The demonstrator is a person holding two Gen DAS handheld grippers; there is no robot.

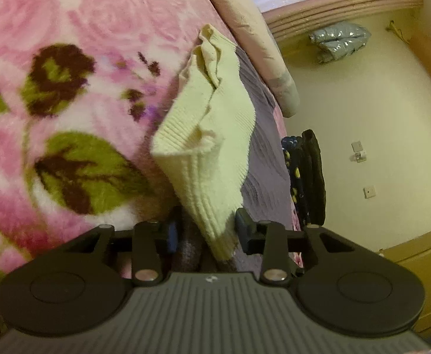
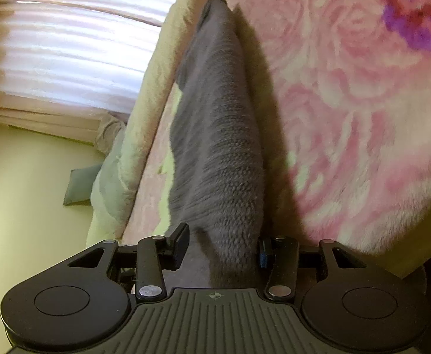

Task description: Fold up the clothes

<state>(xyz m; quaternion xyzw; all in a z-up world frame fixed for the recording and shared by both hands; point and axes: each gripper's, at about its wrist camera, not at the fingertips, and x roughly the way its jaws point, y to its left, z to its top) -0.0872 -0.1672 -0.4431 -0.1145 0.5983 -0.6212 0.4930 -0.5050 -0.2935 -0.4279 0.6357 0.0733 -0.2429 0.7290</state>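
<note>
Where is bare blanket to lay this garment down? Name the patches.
Free: the floral blanket left of the pale yellow knit piece, and the pink rose stretch right of the grey knit garment. Crowded: the bed edge, where the garment lies against the cream bedding roll and dark clothes hang.

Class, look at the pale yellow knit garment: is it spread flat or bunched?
Bunched. The pale yellow knit garment hangs crumpled and creased from the left claw, above the floral blanket.

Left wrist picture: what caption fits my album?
Left gripper lifts a cream knit above the rose blanket.
</note>
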